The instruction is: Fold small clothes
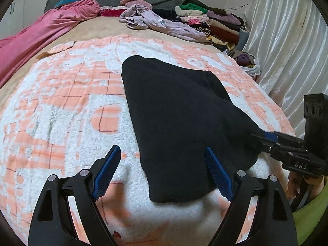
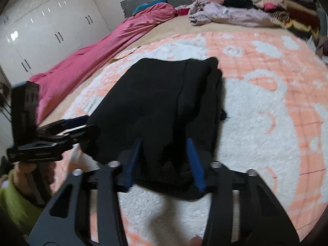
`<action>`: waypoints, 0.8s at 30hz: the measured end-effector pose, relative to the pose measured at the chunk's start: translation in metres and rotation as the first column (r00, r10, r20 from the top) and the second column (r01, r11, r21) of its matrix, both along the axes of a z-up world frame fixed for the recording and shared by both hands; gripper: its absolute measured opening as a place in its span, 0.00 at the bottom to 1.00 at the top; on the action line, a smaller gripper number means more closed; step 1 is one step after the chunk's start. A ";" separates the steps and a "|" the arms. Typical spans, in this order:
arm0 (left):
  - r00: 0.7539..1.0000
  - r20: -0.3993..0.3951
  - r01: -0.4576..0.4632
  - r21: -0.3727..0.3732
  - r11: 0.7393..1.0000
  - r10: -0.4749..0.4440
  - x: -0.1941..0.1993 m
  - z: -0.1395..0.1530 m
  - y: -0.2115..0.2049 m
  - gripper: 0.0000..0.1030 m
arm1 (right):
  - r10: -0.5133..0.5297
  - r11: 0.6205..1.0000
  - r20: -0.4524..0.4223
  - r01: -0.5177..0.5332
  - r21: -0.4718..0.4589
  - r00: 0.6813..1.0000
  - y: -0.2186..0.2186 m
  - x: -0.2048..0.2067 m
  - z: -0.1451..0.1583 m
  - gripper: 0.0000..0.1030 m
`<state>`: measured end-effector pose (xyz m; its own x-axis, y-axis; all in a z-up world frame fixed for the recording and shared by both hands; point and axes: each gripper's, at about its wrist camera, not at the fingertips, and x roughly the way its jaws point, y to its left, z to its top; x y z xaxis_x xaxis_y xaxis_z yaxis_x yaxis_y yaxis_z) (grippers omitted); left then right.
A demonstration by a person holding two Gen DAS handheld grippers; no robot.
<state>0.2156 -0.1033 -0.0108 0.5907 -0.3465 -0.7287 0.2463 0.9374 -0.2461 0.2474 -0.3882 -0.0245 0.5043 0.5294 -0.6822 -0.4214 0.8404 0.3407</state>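
- Black garment (image 1: 178, 112) spread on peach-and-white blanket (image 1: 61, 106).
- White wardrobe (image 2: 41, 26): right view only.
- Left gripper (image 1: 162, 172) wide, over near hem.
- Right gripper (image 2: 165, 164) narrower, cloth between its pads; pinch unclear.

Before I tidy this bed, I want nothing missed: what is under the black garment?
The black garment lies on a peach-and-white fleece blanket, which shows all around its edges. Whatever sits directly beneath the fabric is covered, so a smaller item there cannot be ruled out.
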 end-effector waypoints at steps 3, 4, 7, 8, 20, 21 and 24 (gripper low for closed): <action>1.000 -0.009 0.003 -0.001 1.000 -0.003 0.003 -0.003 -0.003 0.82 | 0.010 1.000 -0.019 -0.009 0.020 1.000 0.003 0.001 -0.005 0.16; 1.000 -0.011 0.005 -0.003 1.000 -0.005 0.004 -0.003 -0.003 0.82 | 0.015 0.999 -0.026 -0.015 0.031 1.000 0.004 0.001 -0.006 0.15; 1.000 -0.010 0.009 0.003 1.000 -0.008 0.002 -0.001 -0.004 0.81 | 0.007 1.000 -0.024 -0.007 0.020 1.000 0.006 -0.002 -0.003 0.13; 1.000 -0.009 0.012 0.007 1.000 -0.012 0.002 0.000 -0.005 0.80 | -0.001 1.000 -0.023 0.001 0.015 1.000 0.006 -0.003 -0.003 0.12; 0.999 0.011 0.039 0.032 0.999 -0.040 -0.005 0.008 -0.012 0.79 | -0.050 0.995 0.035 0.053 -0.085 0.998 0.004 -0.029 -0.002 0.10; 0.999 0.010 0.038 0.039 0.998 -0.039 -0.004 0.007 -0.013 0.79 | -0.052 0.994 0.031 0.054 -0.090 0.998 0.005 -0.028 -0.003 0.11; 0.999 0.003 0.034 0.055 0.998 -0.034 -0.004 0.003 -0.014 0.79 | -0.047 0.992 0.028 0.050 -0.113 0.999 0.009 -0.026 -0.008 0.11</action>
<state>0.2121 -0.1176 -0.0081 0.5819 -0.3260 -0.7451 0.2791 0.9405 -0.1936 0.2218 -0.3796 -0.0326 0.5451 0.4241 -0.7232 -0.3868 0.8925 0.2318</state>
